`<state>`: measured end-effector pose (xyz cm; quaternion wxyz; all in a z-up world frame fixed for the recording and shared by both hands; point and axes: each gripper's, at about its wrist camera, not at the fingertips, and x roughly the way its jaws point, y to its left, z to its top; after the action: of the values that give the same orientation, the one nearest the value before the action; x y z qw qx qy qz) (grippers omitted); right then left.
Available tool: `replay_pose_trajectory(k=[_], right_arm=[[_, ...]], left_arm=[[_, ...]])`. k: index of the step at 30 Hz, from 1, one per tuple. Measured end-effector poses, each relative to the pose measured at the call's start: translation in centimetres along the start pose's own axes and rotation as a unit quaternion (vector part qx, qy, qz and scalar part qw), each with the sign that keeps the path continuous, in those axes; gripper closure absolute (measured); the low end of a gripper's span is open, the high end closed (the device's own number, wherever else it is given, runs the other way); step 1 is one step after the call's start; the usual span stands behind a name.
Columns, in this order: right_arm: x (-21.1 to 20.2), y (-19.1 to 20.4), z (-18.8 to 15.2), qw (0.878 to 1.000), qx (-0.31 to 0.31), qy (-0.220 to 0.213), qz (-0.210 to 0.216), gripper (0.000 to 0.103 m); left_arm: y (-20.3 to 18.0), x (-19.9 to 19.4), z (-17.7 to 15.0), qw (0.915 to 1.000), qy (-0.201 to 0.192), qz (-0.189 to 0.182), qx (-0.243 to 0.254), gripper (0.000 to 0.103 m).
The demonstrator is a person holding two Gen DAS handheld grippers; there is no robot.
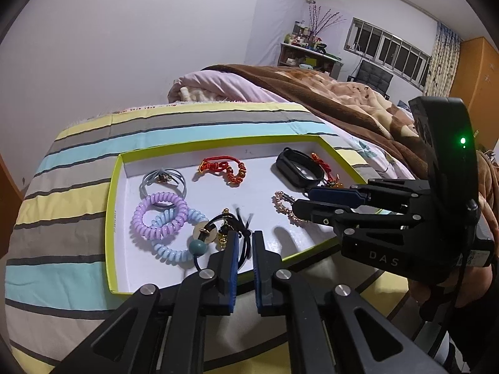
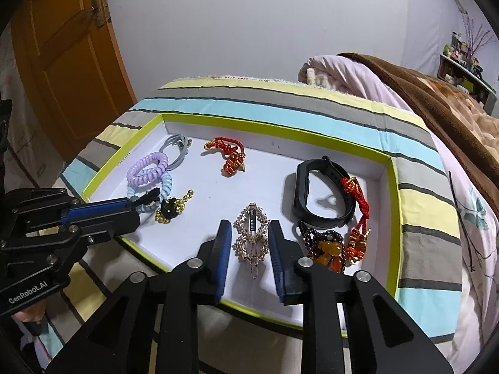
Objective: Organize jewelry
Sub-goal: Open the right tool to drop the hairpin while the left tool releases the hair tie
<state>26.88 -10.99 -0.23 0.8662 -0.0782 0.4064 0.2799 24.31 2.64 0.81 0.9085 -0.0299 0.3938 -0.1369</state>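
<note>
Glossy plastic coil ties (image 1: 160, 215); matt white cardboard tray (image 1: 215, 145).

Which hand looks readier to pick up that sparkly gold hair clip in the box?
The right. The right gripper has open jaws either side of the gold rhinestone hair clip in the green-rimmed white box. The left gripper sits farther off, straddling a black cord bracelet.

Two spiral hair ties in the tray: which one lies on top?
The purple spiral hair tie. Its coil crosses over the light blue spiral hair tie where they overlap, and it lies farther from the left gripper.

"DAS", "GenRobot.AI" on tongs (image 2: 246, 235)
</note>
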Motion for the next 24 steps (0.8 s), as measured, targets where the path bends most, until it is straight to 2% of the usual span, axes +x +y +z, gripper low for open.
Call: replay_pose_trajectory(k=[9, 24], right_arm=[[-2.6, -0.1, -0.9, 1.0, 0.008, -0.02, -0.008, 0.077], [-8.6, 2.0, -3.9, 0.998, 0.011, -0.06, -0.022, 0.076]], left_arm=[[-0.3, -1.6, -0.6, 0.9999, -0.015, 0.008, 0.002, 0.086], [-1.3, -6.4, -3.9, 0.9974, -0.042, 0.056, -0.017, 0.085]])
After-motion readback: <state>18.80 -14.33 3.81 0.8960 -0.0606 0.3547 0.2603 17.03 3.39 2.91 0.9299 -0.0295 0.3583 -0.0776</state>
